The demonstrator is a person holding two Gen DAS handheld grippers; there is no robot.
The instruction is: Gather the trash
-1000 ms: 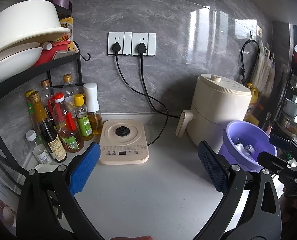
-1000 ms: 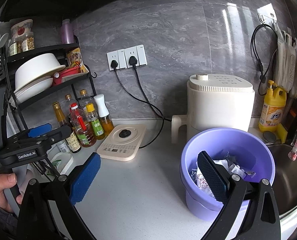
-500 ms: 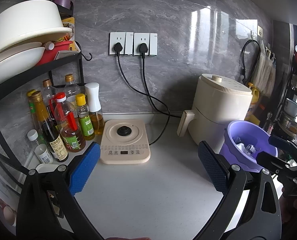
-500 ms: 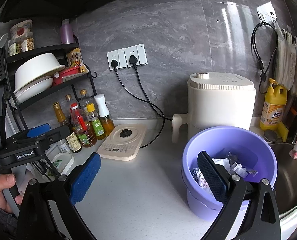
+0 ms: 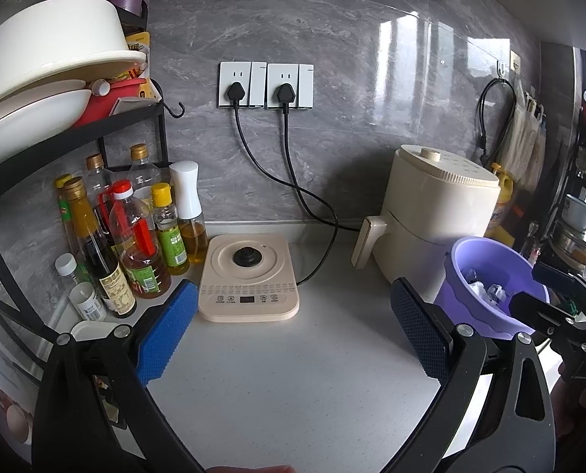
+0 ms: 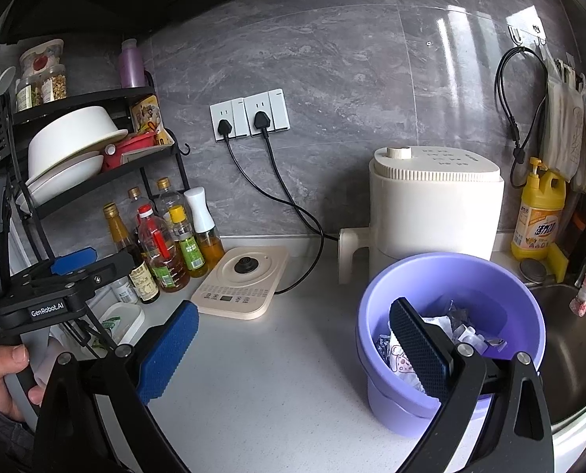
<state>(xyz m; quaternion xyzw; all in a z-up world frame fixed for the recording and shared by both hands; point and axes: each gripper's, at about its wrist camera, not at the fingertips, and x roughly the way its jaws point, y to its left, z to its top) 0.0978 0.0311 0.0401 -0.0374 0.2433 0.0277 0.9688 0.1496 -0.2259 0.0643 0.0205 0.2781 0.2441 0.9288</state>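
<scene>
Left tongs (image 5: 293, 329) spread wide and empty above the white surface (image 5: 301, 374), kettle base (image 5: 249, 278) slightly lower in view than before; right tongs (image 6: 293, 345) likewise agape, purple bin (image 6: 450, 339) holding crumpled trash (image 6: 446, 329) beside the sink (image 6: 569, 339), barely shifted

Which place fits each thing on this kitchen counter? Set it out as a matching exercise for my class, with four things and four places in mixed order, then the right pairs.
Things
1. purple bin
2. yellow detergent bottle
3. white bowl
4. kettle base

Places
A. on the black rack's shelf
B. beside the sink
C. in front of the air fryer
D. next to the oil bottles

Pairs: 1-C, 2-B, 3-A, 4-D
</scene>
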